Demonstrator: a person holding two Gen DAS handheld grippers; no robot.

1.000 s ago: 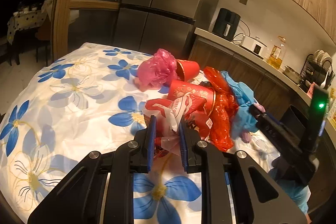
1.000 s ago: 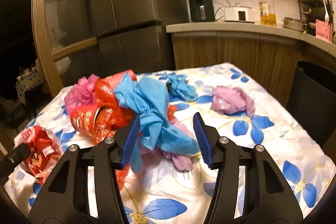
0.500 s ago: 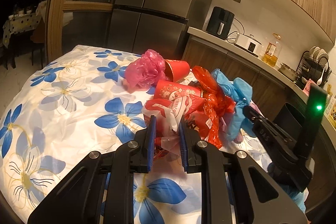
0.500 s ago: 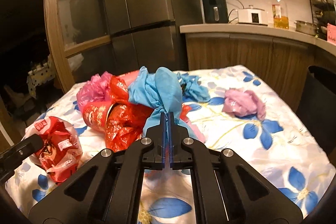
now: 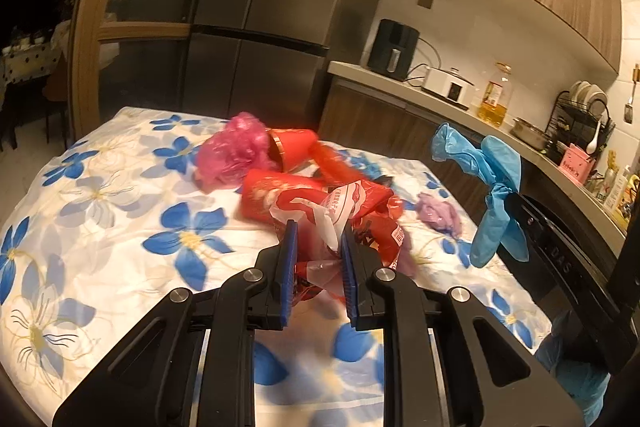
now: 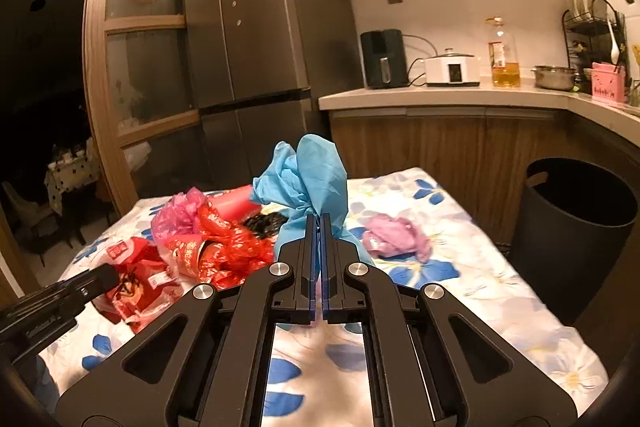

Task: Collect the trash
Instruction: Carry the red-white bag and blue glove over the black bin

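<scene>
My left gripper is shut on a crumpled red-and-white plastic wrapper, held just above the flowered tablecloth. My right gripper is shut on a blue plastic glove, lifted clear of the table; the same blue glove hangs in the air at the right of the left wrist view. On the cloth lie a pink bag, a red cup, red packaging and a lilac wad.
A black bin stands on the floor beside the table's right edge. Behind are a grey fridge and a counter with an air fryer, cooker, oil bottle and dish rack. A dark doorway opens at the left.
The right jaws have shut on the blue glove and lifted it off the pile. The left gripper, still holding the wrapper, has risen and shifted along the table.
</scene>
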